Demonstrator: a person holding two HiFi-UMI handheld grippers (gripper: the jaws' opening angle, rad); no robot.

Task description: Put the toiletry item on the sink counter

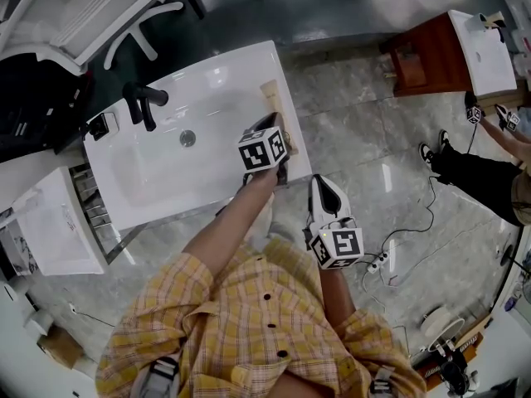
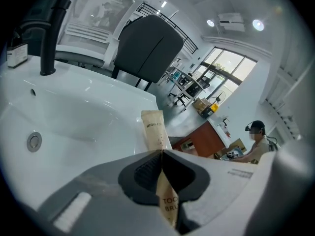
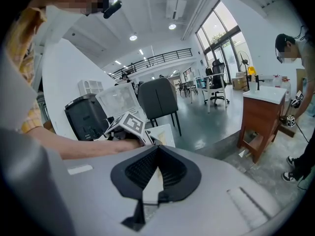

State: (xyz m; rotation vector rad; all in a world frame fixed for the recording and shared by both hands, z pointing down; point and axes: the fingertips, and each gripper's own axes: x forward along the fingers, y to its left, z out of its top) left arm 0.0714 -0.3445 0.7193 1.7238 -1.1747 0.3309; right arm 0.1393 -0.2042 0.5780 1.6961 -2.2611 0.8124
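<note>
The left gripper [image 2: 161,154] is pinched shut on a flat, beige toiletry packet [image 2: 153,128] with crimped ends and dark print. The packet's free end reaches out over the flat rim along the right edge of the glossy white counter [image 1: 211,77]. A rounded basin [image 1: 153,168] with a small metal drain [image 1: 187,138] is sunk into the counter, and a matte black faucet [image 1: 141,104] stands at its back edge. The right gripper [image 3: 157,149] hangs off the counter's front right corner, its ribbed black pads pressed together on nothing.
</note>
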